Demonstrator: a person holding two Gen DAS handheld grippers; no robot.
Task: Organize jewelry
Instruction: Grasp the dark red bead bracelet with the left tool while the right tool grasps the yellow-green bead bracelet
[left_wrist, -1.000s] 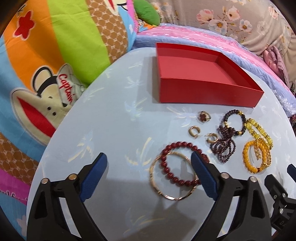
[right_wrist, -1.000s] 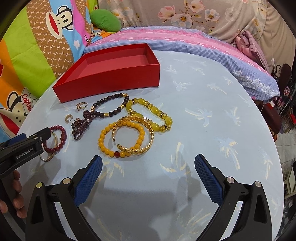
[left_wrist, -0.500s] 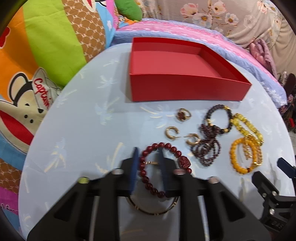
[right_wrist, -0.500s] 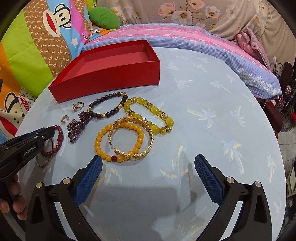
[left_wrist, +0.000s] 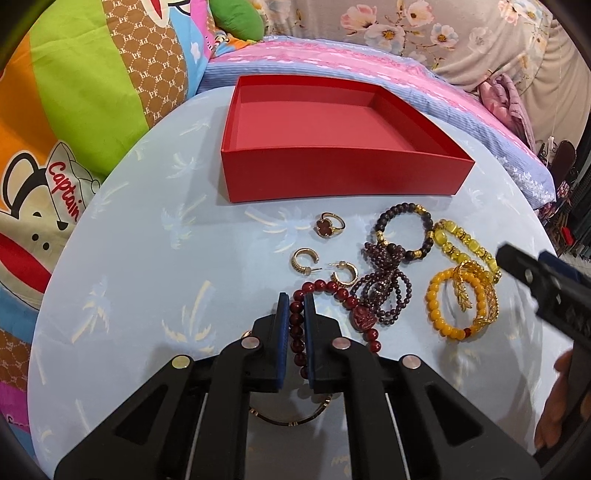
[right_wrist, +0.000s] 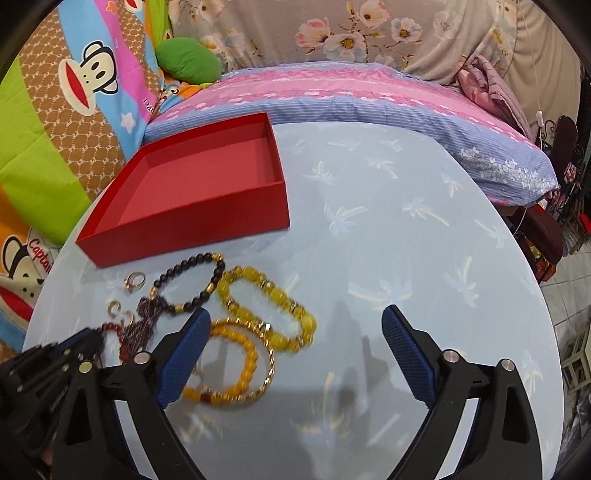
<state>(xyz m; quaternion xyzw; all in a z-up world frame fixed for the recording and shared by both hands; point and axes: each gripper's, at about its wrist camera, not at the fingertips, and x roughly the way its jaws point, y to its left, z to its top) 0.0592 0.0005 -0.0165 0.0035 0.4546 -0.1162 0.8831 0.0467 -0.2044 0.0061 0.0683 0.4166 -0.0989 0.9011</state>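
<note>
The red box lies at twelve o'clock from the left gripper, its long side across the path, empty. That gripper pinches the dark red bead bracelet, so it is the nearer hand. The right wrist view alone shows the right gripper spread wide, its jaws just narrowing slightly, over the yellow bracelets at ten o'clock.

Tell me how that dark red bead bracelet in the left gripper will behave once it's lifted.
The red bead bracelet is a loop of strung beads, so it will probably sag and dangle from the left gripper, shut on one side. The big carved bead may swing lowest. Smooth round beads could slip between the pads.
</note>
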